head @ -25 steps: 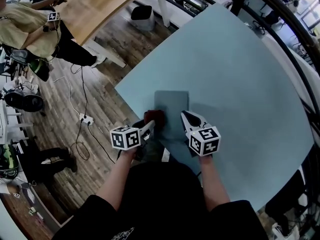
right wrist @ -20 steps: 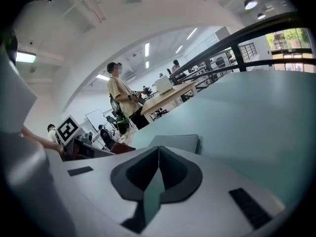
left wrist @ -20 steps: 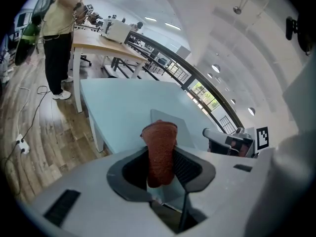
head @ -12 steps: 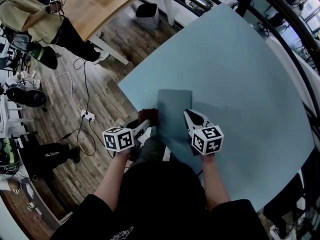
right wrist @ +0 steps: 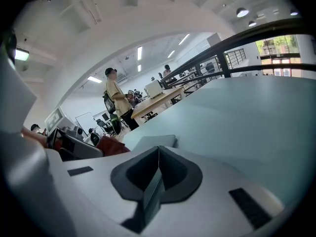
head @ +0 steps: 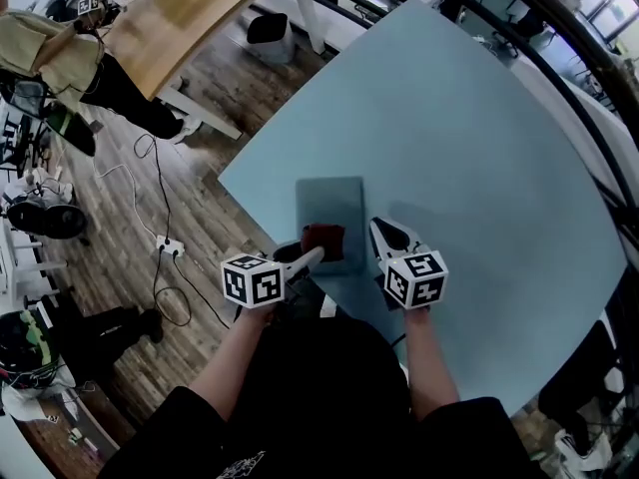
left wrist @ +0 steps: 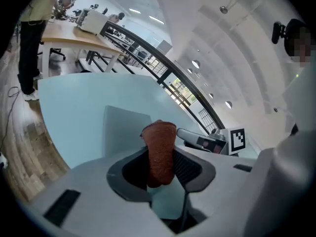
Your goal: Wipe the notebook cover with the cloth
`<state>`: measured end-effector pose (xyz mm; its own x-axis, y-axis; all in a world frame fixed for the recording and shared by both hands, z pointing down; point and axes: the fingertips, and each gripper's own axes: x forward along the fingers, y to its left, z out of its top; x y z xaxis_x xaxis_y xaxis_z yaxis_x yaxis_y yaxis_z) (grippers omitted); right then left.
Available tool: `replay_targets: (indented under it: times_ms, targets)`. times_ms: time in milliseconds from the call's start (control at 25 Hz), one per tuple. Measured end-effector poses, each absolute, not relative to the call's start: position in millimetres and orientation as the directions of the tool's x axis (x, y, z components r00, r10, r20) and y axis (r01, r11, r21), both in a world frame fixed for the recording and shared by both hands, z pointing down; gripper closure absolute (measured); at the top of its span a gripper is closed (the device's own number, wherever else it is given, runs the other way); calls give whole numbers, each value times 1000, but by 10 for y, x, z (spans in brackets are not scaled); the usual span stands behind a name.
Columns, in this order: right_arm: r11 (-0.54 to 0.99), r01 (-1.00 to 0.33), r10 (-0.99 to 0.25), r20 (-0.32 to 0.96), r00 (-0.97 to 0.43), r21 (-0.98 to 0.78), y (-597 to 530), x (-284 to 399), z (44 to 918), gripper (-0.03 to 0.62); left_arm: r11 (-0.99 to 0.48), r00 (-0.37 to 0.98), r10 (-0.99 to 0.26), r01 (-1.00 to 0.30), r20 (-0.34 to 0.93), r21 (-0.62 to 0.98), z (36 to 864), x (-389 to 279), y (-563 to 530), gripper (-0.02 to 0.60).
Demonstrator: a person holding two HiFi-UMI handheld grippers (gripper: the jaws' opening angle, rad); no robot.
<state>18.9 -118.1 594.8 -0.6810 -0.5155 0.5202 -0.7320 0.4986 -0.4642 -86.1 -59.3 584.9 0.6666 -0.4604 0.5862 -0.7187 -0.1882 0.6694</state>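
Note:
A grey-blue notebook (head: 330,213) lies flat on the pale blue table (head: 469,158), near its front-left edge. My left gripper (head: 312,256) is shut on a dark red cloth (head: 322,239), which rests on the notebook's near end. In the left gripper view the cloth (left wrist: 159,152) stands pinched between the jaws, with the notebook (left wrist: 126,127) beyond it. My right gripper (head: 379,230) is shut and empty, just right of the notebook's near corner. The right gripper view shows its closed jaws, the notebook (right wrist: 155,142) ahead and the cloth (right wrist: 112,145) at the left.
The table's left edge (head: 245,203) drops to a wooden floor with a cable and power strip (head: 168,249). A person (head: 60,53) stands far left beside a wooden desk (head: 180,13). A bin (head: 265,30) and a dark railing (head: 559,58) lie beyond the table.
My left gripper has carried the cloth rightward, from the notebook's left edge onto its near end. The right gripper has stayed beside the notebook.

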Motion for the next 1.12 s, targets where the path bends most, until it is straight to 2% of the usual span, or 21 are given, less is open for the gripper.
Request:
replay_targets:
  times_ms: [280, 480, 1120]
  targets:
    - [476, -749, -520, 539, -663, -461, -1049, 371, 6037, 586, -209, 730, -368, -668, 575, 714, 6037, -391, -491, 448]
    - [463, -759, -519, 554, -651, -458, -1019, 429, 6067, 586, -160, 748, -338, -643, 570, 749, 6165, -293, -381, 448]
    - [516, -726, -457, 571, -682, -454, -932, 179, 6153, 586, -52, 687, -401, -678, 606, 734, 6386, -747, -213, 446]
